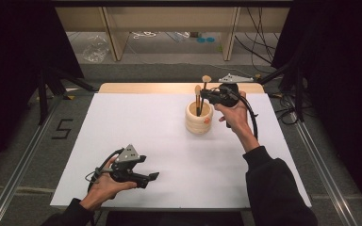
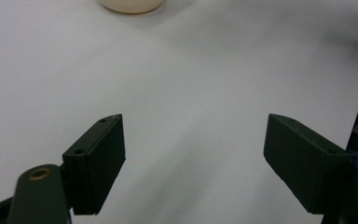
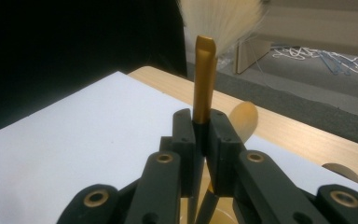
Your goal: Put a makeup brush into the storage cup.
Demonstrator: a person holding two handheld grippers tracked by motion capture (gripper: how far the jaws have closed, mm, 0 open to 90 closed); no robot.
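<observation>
Worktop (image 1: 141, 88): light wood, bare strip showing along the far edge. A white sheet (image 1: 141, 141) lies flat on it and covers nearly all the rest. One thing stands directly on the sheet: a cream ribbed holder (image 1: 199, 118), upright, toward the sheet's far right, well in from its edges. Holder's base also visible in left gripper view (image 2: 131, 5).

A white sheet (image 1: 136, 127) covers the counter (image 1: 169, 87), whose bare wooden strip shows along the far edge. Grey floor (image 1: 23, 141) surrounds it, with metal rails (image 1: 21, 165) running along both sides and a black number five (image 1: 62, 128) marked on the left. Black curtains (image 1: 9, 47) hang at both sides. Beyond the far edge stands a wooden frame (image 1: 115, 40), with loose cables (image 1: 259, 42) to its right.
</observation>
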